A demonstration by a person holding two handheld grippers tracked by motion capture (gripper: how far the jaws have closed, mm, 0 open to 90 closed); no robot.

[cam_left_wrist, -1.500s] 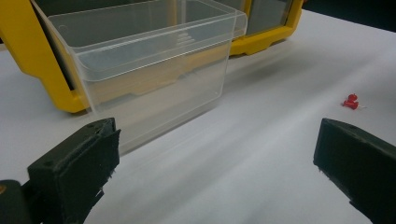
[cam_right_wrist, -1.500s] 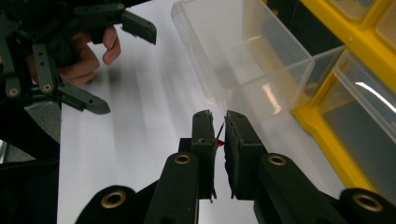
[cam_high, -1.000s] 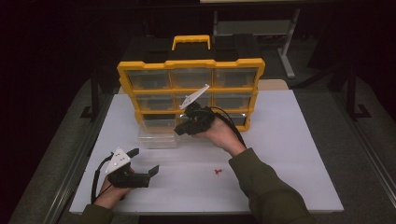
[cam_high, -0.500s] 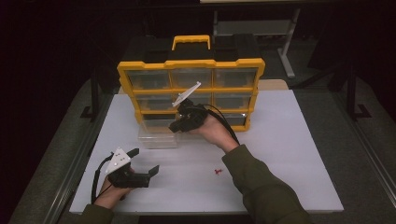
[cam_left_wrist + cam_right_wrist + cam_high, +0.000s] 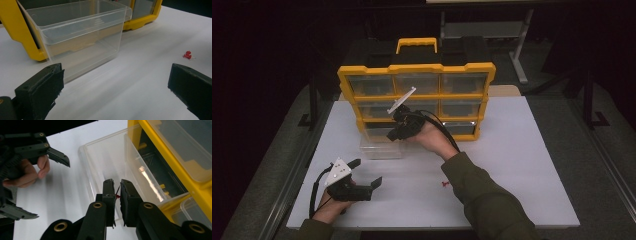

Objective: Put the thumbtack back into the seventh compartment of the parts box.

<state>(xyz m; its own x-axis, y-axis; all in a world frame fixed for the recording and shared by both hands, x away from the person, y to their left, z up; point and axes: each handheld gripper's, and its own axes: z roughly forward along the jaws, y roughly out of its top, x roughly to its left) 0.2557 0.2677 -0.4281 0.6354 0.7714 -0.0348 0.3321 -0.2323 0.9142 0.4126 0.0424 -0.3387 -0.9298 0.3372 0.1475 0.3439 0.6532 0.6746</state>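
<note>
White table: R tool pinching red pushpin over clear bin; L tool wide open, empty.

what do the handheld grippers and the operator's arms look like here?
Both grippers are black, two-jawed, each with a black cable and a pale three-cornered plate on top: left gripper, right gripper. The right gripper view shows brass-coloured rivets at the jaw pivots and blocky black pads. The right arm wears a dark olive sleeve.

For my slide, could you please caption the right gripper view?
Right gripper pinching a small red pushpin above the clear plastic drawer.
</note>
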